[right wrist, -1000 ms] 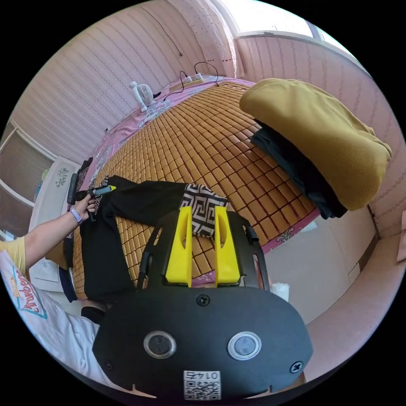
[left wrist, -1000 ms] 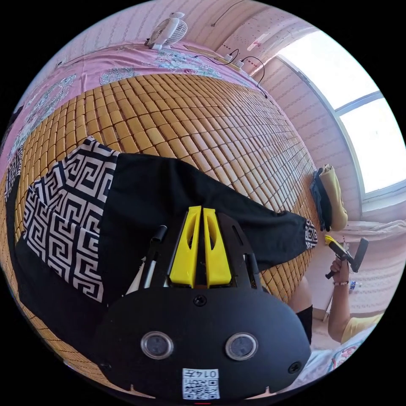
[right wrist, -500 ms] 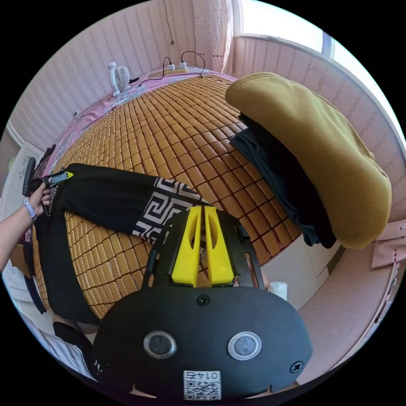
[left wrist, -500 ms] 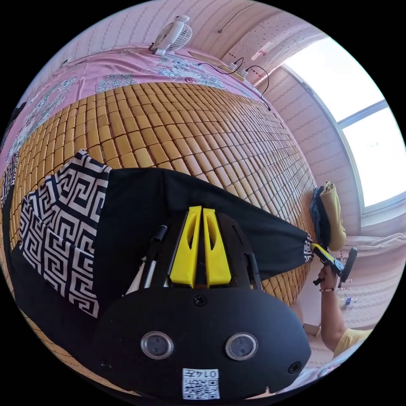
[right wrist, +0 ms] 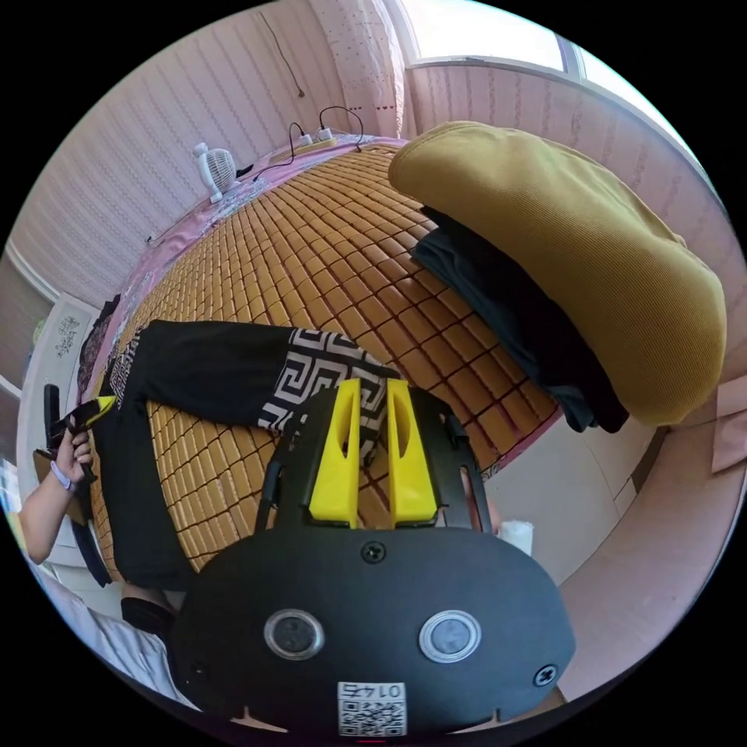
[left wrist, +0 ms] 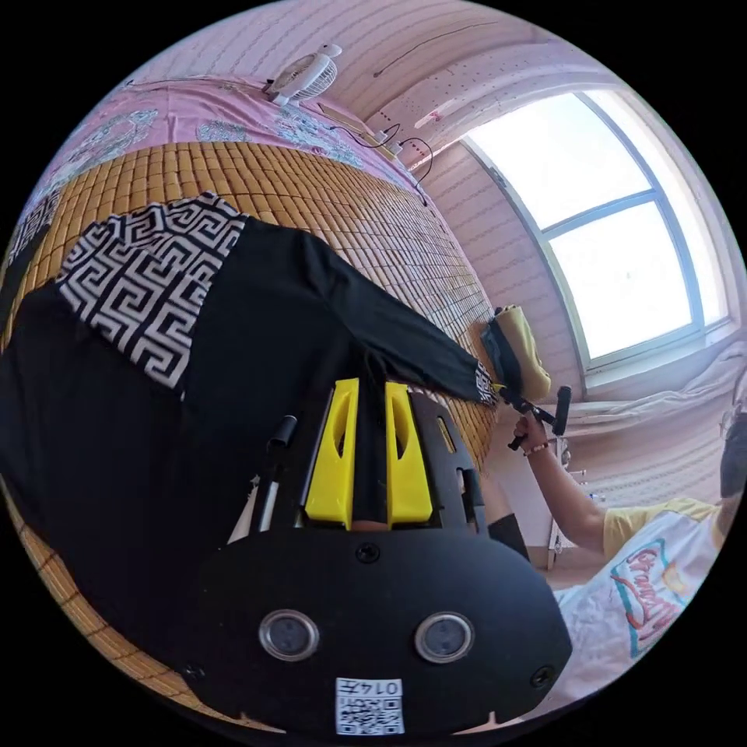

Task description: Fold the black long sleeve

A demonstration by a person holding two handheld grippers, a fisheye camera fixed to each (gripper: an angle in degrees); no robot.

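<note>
left gripper view, left gripper [left wrist: 368, 389] pinching black long sleeve [left wrist: 233, 327]

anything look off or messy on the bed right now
Nothing stands out. The black long sleeve lies spread on the bamboo mat, one patterned cuff by the right tool, and folded clothes sit stacked at the mat's corner.

The shirt [right wrist: 210, 366] lies spread on the mat [right wrist: 327, 249], its sleeve end by the mat's near edge. A pile of clothes [right wrist: 568, 264] sits at the mat's corner. A fan [right wrist: 216, 167] stands beyond the mat's far edge.
</note>
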